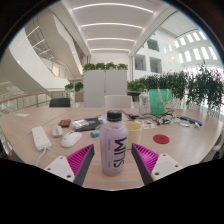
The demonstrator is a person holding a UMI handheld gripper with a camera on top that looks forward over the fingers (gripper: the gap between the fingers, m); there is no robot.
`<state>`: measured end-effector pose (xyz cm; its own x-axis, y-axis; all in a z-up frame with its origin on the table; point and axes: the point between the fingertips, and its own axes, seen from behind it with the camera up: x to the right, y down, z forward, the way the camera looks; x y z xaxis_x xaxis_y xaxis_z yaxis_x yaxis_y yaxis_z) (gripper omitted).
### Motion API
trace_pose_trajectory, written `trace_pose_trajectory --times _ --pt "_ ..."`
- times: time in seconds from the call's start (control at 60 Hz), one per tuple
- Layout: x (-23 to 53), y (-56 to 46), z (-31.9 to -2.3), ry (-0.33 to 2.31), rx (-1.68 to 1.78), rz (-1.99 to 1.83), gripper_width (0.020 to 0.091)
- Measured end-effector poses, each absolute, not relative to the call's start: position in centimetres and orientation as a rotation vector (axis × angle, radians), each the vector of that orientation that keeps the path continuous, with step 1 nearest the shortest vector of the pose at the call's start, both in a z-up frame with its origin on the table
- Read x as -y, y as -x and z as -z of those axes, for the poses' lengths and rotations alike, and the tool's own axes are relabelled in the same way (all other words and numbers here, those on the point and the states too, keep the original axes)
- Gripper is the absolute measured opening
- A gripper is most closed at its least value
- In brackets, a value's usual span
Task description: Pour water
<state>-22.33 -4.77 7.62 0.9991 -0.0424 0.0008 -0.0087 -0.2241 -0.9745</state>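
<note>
Pink-padded fingers [83, 158] of the gripper [114, 160] reach level and forward at the bottom of the frame, spread around a capped bottle [116, 145] labelled SLIM; whether they press it is unclear. It stands upright on the table [40, 160] at lower centre, a green cup [160, 100] up right

Readable text: one label, on the bottle

The bottle [115, 146] standing between the gripper [114, 158] fingers bears large letters running up its side that read "SLIM"; the smaller print on its white label is too fine to make out.
</note>
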Motion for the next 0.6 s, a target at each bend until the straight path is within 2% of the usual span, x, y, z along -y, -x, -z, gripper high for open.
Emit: trace_pose_trajectory --times 0.05,0.083,0.1,0.117,0.133,0.25,0.267,0.317,0.433,0.467,0.533,0.6 --pt "2.9 21.7 -7.2 1.783 -0.04 0.026 0.0812" --pt "2.0 21.7 -7.2 1.777 -0.033 0.016 0.0776" --pt "1.5 21.8 -7.1 1.776 -0.027 0.011 0.0733" --pt "1.1 21.8 -7.0 1.779 -0.018 0.008 0.0658" --pt "0.8 21.9 -6.6 1.789 -0.007 0.005 0.0542" --pt "-0.6 22.0 -6.7 1.774 0.019 0.007 0.0531" --pt "-0.6 22.1 -6.7 1.769 0.021 0.005 0.0506" --pt "-0.7 22.2 -6.7 1.766 0.014 -0.013 0.05" --pt "-1.3 22.6 -6.3 1.817 0.007 -0.06 0.0421" --pt "-1.4 23.2 -6.2 1.841 -0.002 -0.094 0.0418" --pt "-1.5 25.7 -6.7 1.914 -0.018 -0.258 0.0412" --pt "-2.3 28.8 -9.3 1.906 -0.082 -0.418 0.0412"
